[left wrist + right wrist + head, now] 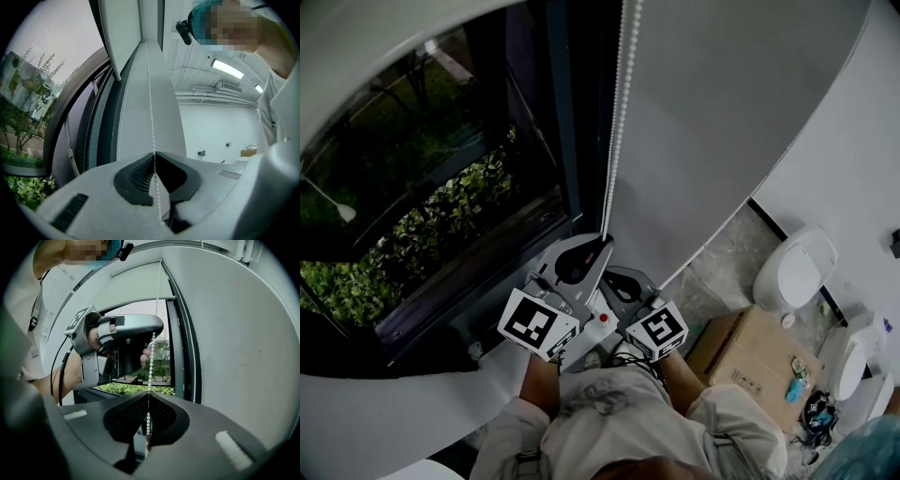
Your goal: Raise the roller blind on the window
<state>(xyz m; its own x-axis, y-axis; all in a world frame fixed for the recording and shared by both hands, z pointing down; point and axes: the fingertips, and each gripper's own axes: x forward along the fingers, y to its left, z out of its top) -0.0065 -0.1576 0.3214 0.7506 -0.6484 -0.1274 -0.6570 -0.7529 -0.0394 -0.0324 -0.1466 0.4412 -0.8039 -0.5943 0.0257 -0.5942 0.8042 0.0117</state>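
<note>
right gripper (pixel 146 394) and left gripper (pixel 154 153) each clamp the bead chain (pixel 618 112) beside the window frame (pixel 567 141); roller blind (pixel 131 284) covers that frame's top. likely mid-pull; next, one must release and regrip higher.

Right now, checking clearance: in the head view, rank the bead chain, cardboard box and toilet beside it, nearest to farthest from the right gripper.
1. bead chain: pinched in the right gripper's jaws.
2. cardboard box: on the floor, lower right.
3. toilet: past the box, farther right.
</note>
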